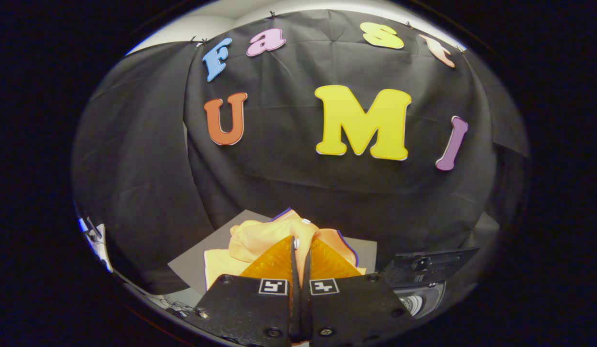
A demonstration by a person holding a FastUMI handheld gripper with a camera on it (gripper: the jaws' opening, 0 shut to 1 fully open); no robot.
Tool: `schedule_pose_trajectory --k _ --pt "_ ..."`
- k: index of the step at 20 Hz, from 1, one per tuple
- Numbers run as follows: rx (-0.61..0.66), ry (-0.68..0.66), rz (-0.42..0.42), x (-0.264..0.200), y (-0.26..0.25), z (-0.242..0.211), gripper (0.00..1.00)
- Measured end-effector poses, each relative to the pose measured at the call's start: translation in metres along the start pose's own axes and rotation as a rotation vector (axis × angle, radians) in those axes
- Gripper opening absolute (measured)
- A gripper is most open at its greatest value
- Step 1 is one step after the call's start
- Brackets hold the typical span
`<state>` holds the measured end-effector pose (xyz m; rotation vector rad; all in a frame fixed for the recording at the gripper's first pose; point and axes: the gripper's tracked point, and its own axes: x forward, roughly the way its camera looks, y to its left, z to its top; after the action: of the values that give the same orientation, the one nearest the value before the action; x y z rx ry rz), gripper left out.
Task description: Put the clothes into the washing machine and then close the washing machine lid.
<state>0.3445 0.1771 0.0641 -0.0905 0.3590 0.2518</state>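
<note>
My gripper point(300, 246) is shut on a bunched yellow-orange garment point(264, 236), which has a dark blue trim and a small white button. The cloth is pinched between the two fingers and hangs lifted above a grey board point(194, 262). Folds of the garment spread to the left and right of the fingertips. To the right of the fingers stands the washing machine point(423, 284), with its dark lid point(431, 262) raised and a pale round drum opening below it.
The black booth wall rises close behind the grey board. A cluttered area with cables shows low at the left, past the edge of the board.
</note>
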Motion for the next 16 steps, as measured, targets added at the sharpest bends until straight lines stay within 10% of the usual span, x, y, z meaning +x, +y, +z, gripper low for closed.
schedule_pose_trajectory --k 16 --pt "0.107 -0.023 -0.281 -0.063 -0.205 -0.004 0.04"
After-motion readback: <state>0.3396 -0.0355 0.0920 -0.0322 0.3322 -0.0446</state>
